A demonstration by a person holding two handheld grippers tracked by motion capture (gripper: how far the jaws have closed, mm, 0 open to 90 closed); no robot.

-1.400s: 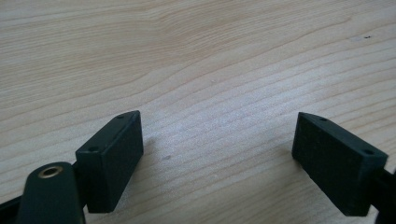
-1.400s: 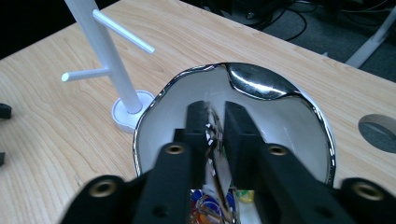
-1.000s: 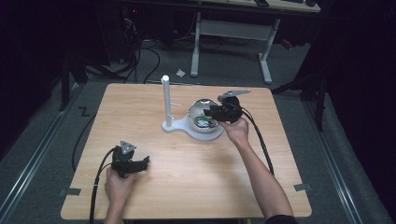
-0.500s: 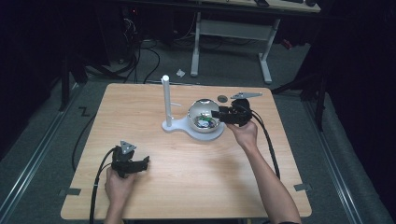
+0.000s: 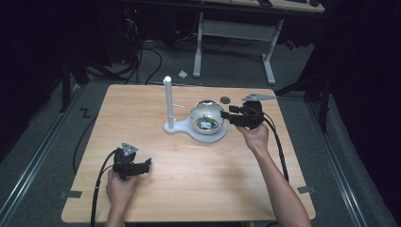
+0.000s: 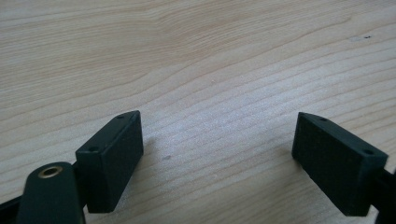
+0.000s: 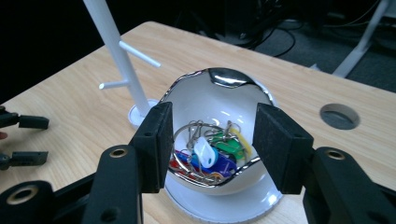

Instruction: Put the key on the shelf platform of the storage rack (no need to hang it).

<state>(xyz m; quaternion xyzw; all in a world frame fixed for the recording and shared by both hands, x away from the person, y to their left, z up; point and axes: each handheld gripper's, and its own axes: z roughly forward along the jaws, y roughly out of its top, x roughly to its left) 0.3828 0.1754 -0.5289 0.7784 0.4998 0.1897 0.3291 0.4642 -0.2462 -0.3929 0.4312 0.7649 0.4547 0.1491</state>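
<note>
2 hand-held grippers work a pale wooden table point(image 5: 189, 189). A shiny silver egg-shaped bowl point(image 5: 206, 116) holding coloured keys point(image 7: 210, 156) sits on a white base beside a white peg stand point(image 5: 167, 101). The right gripper point(image 5: 225, 117), jaws apart and just opening, faces it, gripping nothing. The left gripper point(image 5: 147, 164) rests near the front edge, jaws wide over bare wood.

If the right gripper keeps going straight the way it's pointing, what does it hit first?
Most likely the chrome egg-shaped bowl: the right gripper, fingers open and empty, points into its opening, where a bunch of keys with coloured tags lies. How much gap remains is hard to judge.
</note>
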